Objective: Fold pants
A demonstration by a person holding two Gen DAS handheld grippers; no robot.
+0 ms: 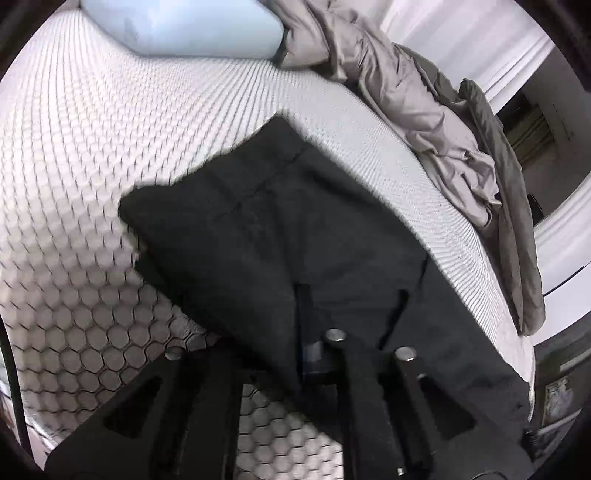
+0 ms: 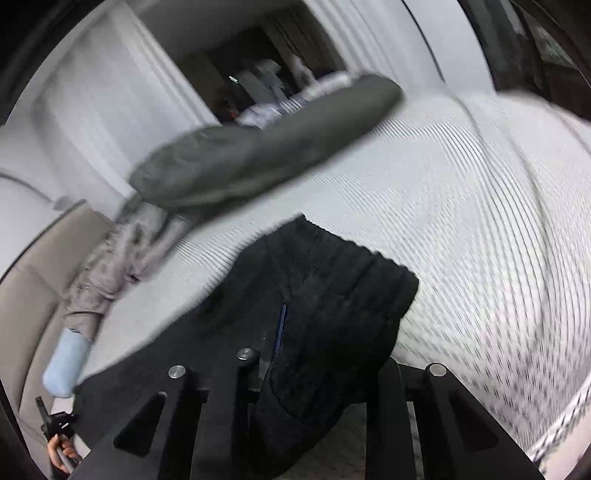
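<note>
Two tongs (image 1: 306, 354) (image 2: 273, 365), one black pants (image 1: 266, 229), one mattress (image 1: 92, 147).

Black, plain and unpatterned, is seen on the soft fabric pants (image 1: 266, 236), apart from a thin blue line beside their zip (image 2: 282, 325). A white mattress cover (image 1: 74, 155) is marked by a raised honeycomb pattern with darker outlines. Pale blue is shown by the smooth pillow (image 1: 192, 26), taupe grey by the crumpled sheet (image 1: 417, 99), and dark olive grey by the quilted blanket (image 2: 258, 147).
</note>
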